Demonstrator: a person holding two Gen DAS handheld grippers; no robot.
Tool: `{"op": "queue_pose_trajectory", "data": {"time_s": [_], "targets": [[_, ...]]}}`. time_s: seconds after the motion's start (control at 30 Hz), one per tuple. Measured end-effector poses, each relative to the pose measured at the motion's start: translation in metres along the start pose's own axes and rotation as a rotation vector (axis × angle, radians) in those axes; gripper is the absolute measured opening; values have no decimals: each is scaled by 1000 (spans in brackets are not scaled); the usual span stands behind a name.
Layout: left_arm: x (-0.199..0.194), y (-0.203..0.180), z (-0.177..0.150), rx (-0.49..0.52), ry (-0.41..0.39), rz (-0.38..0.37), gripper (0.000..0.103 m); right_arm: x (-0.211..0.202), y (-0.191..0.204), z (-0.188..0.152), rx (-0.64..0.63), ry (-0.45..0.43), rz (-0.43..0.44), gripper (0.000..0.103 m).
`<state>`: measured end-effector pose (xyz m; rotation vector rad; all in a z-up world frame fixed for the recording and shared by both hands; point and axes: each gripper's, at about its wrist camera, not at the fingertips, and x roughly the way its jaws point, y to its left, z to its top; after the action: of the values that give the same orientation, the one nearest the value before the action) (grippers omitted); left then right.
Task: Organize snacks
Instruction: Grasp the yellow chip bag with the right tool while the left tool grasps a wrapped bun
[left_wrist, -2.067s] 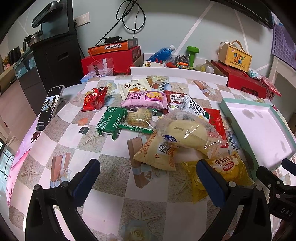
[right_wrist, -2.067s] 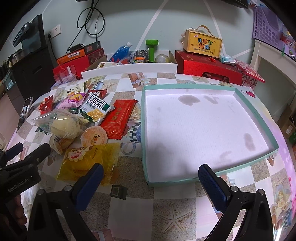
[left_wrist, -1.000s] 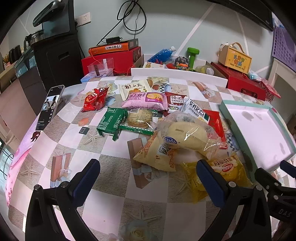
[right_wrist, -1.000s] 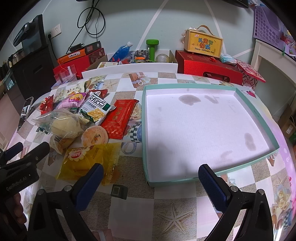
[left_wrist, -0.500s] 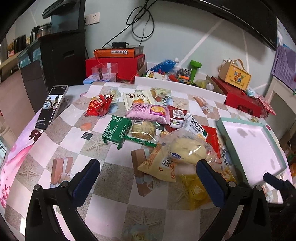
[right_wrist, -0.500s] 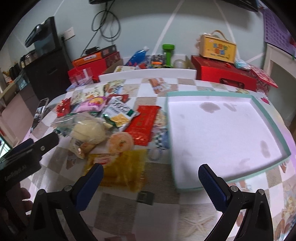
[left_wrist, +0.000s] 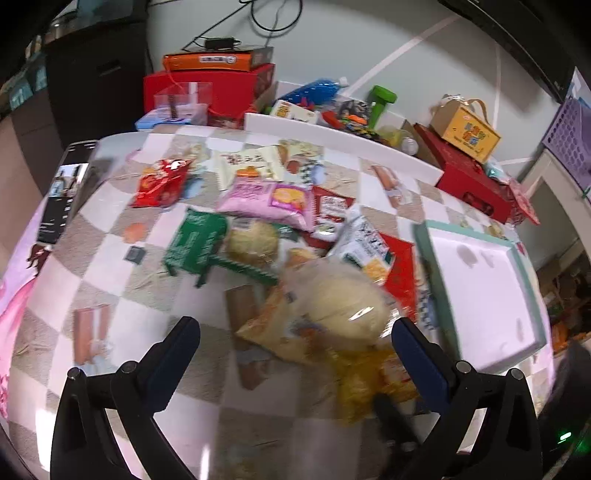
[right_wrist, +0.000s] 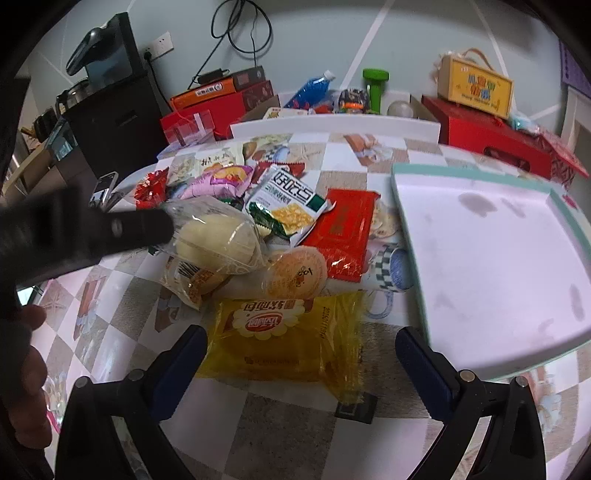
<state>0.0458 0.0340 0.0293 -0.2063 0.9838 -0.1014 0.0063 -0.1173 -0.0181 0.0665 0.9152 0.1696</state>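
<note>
The right claw (right_wrist: 299, 363) hangs spread over the yellow bread packet (right_wrist: 284, 341), probably the first pick. The left claw (left_wrist: 295, 345), also spread, faces the blurred snack pile; the tray (right_wrist: 402, 206) waits empty.

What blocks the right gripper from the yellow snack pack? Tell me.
Nothing visible. The right gripper is open, and the yellow snack pack lies flat on the table directly ahead of its fingers, with no other snack on top of it.

snack packets (right_wrist: 280, 236) heaped beside empty tray (right_wrist: 491, 258)
</note>
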Motion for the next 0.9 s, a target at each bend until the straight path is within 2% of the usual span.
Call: {"op": "queue_pose_trajectory", "data": {"time_s": [0.17,0.27,0.3,0.37,0.47,0.53,0.67,0.9], "targets": [[21,-11,10,-7,58,-60,102,8,1,2,21,11,54,103],[34,-13,12,-22,92,-77,92,14,1,4,27,18,60,100],[38,-13,12,-26,100,-78,85,16,1,4,31,25,60,100],[44,-11,9,-38,119,-98,82,21,-1,4,44,40,59,94],[46,-8,7,-42,111,-114,79,23,-3,5,52,45,67,91],[45,-7,6,-44,101,-127,70,23,-2,5,50,47,72,89],[45,-4,6,-54,86,-148,67,24,-4,6,66,53,101,81],[42,3,5,-68,71,-182,62,21,-10,5,106,52,120,77]]}}
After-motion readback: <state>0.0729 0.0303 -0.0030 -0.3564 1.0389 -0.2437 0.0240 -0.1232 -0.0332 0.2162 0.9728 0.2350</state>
